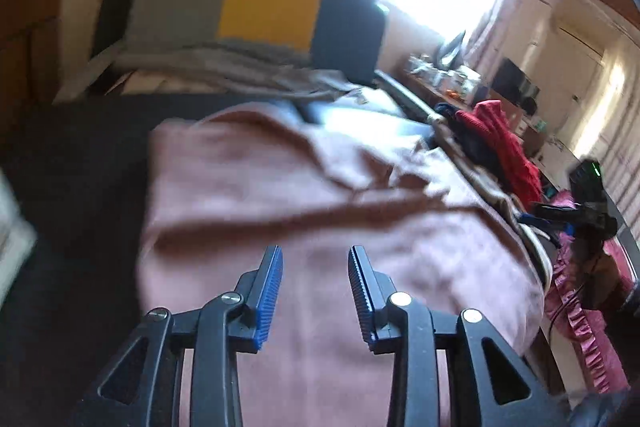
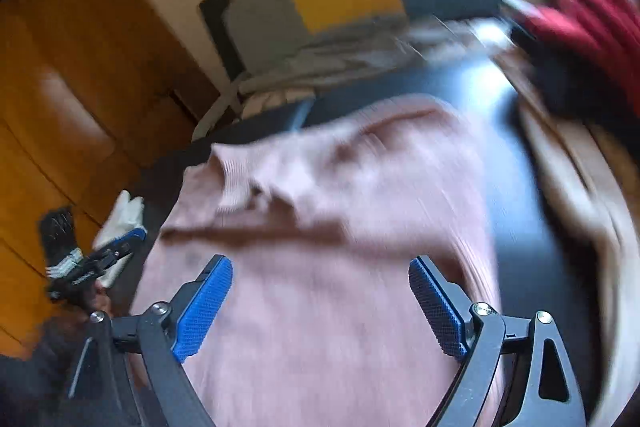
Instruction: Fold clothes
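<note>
left gripper jaws apart and empty, right gripper jaws wide and empty, pink sweater spread just beyond and beneath both, seemingly folded across, blurred, dark table under it

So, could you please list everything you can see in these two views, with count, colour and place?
sweater: one, pink, spread on the dark table, below both grippers
table: one, black, under the sweater
cushion: one, grey, yellow and navy blocks, at the far end
grey cloth: one, below the cushion
red garment: one, in a heap at the table's right edge
white cloth: one, at the table's left edge
wardrobe: one, orange wood, on the left
left gripper: black with blue pads, open, nothing between them
right gripper: black with blue pads, wide open, nothing held
</note>
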`<action>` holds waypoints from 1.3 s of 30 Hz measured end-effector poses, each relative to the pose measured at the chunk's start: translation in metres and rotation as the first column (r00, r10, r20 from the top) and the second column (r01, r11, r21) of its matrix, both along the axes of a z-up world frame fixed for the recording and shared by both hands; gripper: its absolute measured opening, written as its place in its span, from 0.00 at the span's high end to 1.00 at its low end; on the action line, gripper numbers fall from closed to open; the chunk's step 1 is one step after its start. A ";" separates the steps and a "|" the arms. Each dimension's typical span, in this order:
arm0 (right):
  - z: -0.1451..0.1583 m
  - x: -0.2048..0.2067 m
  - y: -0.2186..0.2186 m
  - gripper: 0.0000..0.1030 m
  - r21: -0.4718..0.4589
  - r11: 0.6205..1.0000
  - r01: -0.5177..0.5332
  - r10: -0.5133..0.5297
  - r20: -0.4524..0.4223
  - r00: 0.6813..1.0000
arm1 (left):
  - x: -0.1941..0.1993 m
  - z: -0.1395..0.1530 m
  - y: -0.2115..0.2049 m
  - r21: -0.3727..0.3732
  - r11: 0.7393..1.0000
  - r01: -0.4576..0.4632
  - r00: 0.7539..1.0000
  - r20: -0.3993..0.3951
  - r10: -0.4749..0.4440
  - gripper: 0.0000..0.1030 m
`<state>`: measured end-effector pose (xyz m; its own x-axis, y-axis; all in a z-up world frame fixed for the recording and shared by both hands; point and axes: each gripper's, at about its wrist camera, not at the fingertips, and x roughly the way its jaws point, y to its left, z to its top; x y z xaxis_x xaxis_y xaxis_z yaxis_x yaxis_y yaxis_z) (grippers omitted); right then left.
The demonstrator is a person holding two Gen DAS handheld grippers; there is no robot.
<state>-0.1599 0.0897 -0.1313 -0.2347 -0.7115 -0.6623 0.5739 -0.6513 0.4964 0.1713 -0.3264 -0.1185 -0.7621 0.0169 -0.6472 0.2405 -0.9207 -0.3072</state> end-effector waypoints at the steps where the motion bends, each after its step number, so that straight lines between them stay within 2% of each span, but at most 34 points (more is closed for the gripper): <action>1: -0.008 0.007 0.023 0.12 -0.007 1.000 0.030 -0.030 0.035 0.999 | 0.018 -0.005 -0.002 0.005 1.000 -0.029 0.999 0.016 0.029 0.67; 4: -0.033 0.026 0.089 0.12 -0.023 0.990 0.138 -0.133 0.135 0.982 | 0.070 -0.020 -0.007 0.062 0.991 -0.122 0.992 0.046 0.119 0.67; 7: -0.057 0.046 0.130 0.18 -0.106 0.973 0.204 -0.177 0.224 0.958 | 0.106 -0.030 -0.010 0.097 0.976 -0.193 0.980 0.065 0.188 0.67; 11: -0.081 0.063 0.128 0.37 -0.176 0.969 0.176 -0.122 0.279 0.953 | 0.137 -0.043 -0.017 0.131 0.964 -0.232 0.969 0.116 0.218 0.67; 14: -0.086 0.070 0.115 0.37 -0.227 0.965 0.129 -0.065 0.272 0.960 | 0.148 -0.045 -0.009 0.129 0.972 -0.197 0.974 0.135 0.180 0.67; 15: -0.088 0.071 0.113 0.42 -0.256 0.960 0.112 -0.036 0.284 0.958 | 0.151 -0.046 -0.007 0.129 0.974 -0.185 0.976 0.141 0.167 0.66; 16: -0.089 0.073 0.108 0.42 -0.264 0.961 0.086 -0.007 0.287 0.958 | 0.154 -0.047 -0.003 0.138 0.977 -0.163 0.979 0.146 0.143 0.66; 18: -0.093 0.077 0.096 0.42 -0.261 0.965 0.029 0.048 0.285 0.957 | 0.153 -0.050 0.005 0.120 0.986 -0.119 0.982 0.164 0.099 0.61; 21: -0.097 0.080 0.087 0.42 -0.265 0.964 -0.001 0.076 0.272 0.959 | 0.147 -0.057 0.019 0.084 0.995 -0.063 0.978 0.206 0.044 0.61; 25: -0.097 0.084 0.081 0.41 -0.260 0.965 -0.033 0.093 0.224 0.970 | 0.142 -0.070 0.028 0.102 0.994 -0.027 0.974 0.227 0.003 0.59; 28: -0.093 0.091 0.079 0.36 -0.232 0.970 -0.070 0.116 0.192 0.974 | 0.141 -0.082 0.032 0.102 0.994 -0.039 0.960 0.280 0.009 0.59; 30: -0.091 0.096 0.076 0.26 -0.201 0.975 -0.094 0.133 0.191 0.973 | 0.143 -0.085 0.034 0.095 0.994 -0.045 0.957 0.290 0.015 0.59; 33: -0.092 0.097 0.070 0.26 -0.150 0.984 -0.101 0.134 0.227 0.965 | 0.144 -0.087 0.029 0.073 0.993 -0.088 0.954 0.292 0.063 0.59; 35: -0.093 0.098 0.068 0.26 -0.137 0.985 -0.102 0.131 0.223 0.966 | 0.141 -0.091 0.019 0.113 0.985 -0.134 0.957 0.274 0.099 0.59; 37: -0.095 0.100 0.064 0.26 -0.125 0.987 -0.102 0.128 0.214 0.968 | 0.138 -0.092 0.017 0.140 0.979 -0.146 0.957 0.269 0.104 0.54; 38: -0.095 0.101 0.061 0.28 -0.117 0.988 -0.102 0.125 0.211 0.969 | 0.137 -0.091 0.019 0.131 0.982 -0.140 0.958 0.270 0.100 0.53; 39: -0.095 0.102 0.060 0.36 -0.096 0.990 -0.100 0.117 0.204 0.972 | 0.138 -0.091 0.021 0.118 0.984 -0.131 0.958 0.271 0.095 0.53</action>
<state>-0.0582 0.1494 -0.2262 -0.0162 -0.7807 -0.6247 0.5169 -0.5413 0.6632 0.3088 -0.3053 -0.2096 -0.5670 0.0409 -0.8227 0.4291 -0.8378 -0.3374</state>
